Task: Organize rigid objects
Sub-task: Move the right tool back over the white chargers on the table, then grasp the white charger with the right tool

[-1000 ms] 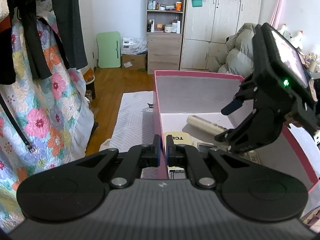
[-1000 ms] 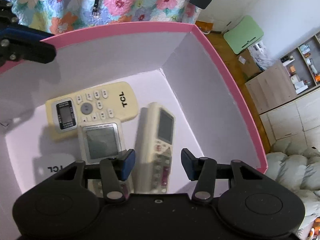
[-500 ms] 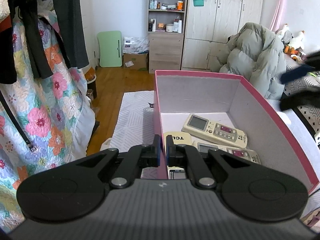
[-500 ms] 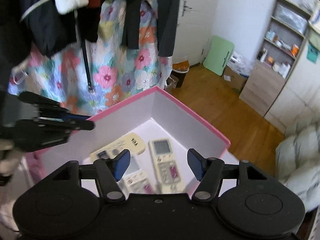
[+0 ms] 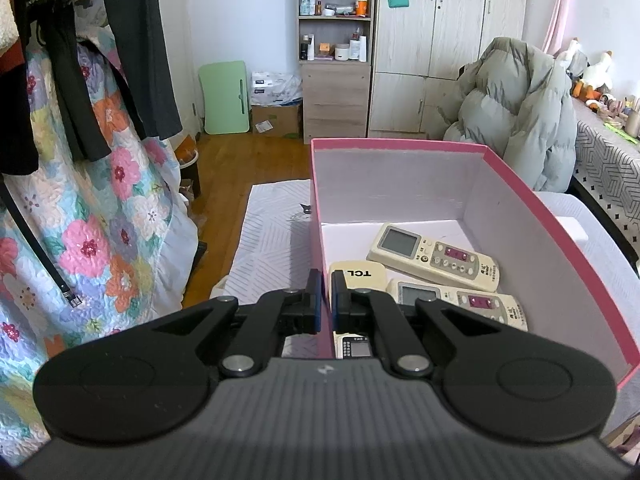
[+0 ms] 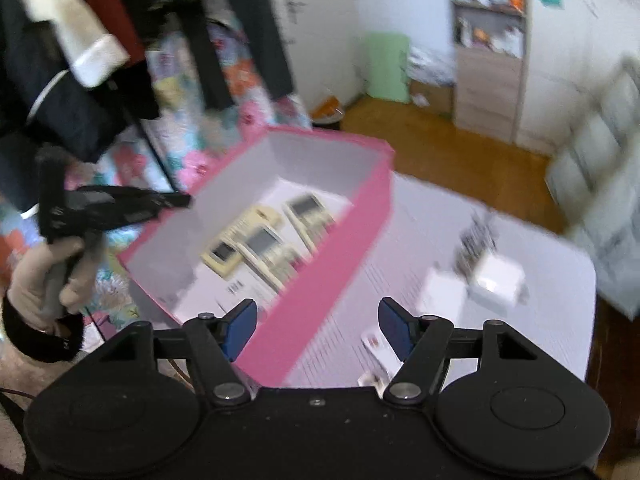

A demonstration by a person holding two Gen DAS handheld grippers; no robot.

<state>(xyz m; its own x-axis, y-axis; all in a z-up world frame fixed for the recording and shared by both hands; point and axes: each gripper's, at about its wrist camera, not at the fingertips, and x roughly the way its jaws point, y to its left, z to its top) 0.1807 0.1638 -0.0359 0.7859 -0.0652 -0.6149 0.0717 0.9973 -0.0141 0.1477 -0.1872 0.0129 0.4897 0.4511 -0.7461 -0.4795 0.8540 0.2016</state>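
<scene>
On the tabletop point(image 6: 520, 248) a pink box point(image 5: 400, 145) is set, open at the top, with white walls inside. Three remotes are laid on its floor. A cream remote point(image 5: 434, 257) with a grey screen is placed toward the far side, a second one point(image 5: 460, 305) of the same kind is placed just beside it on the near side, and a yellowish remote point(image 5: 358, 276) marked TCL is seen along the left wall, partly hidden behind the fingers.

The left gripper point(image 5: 325, 304) is clenched on the left wall of the box, one finger outside the wall and one inside. It is held by a gloved hand point(image 6: 44, 280), which is seen in the right wrist view.

The right gripper point(image 6: 318, 326) is held above the near right wall of the box, and its fingers are spread wide with nothing between the pads. The right wrist view is blurred. On the tabletop to the right of the box, small white objects point(image 6: 496, 280) are seen, but their kind cannot be told. Another small white item point(image 6: 376, 344) with a red mark is seen beside the right finger.

Beyond the box, a grey puffy jacket point(image 5: 516, 112) and a wooden shelf point(image 5: 334, 48) are seen.
</scene>
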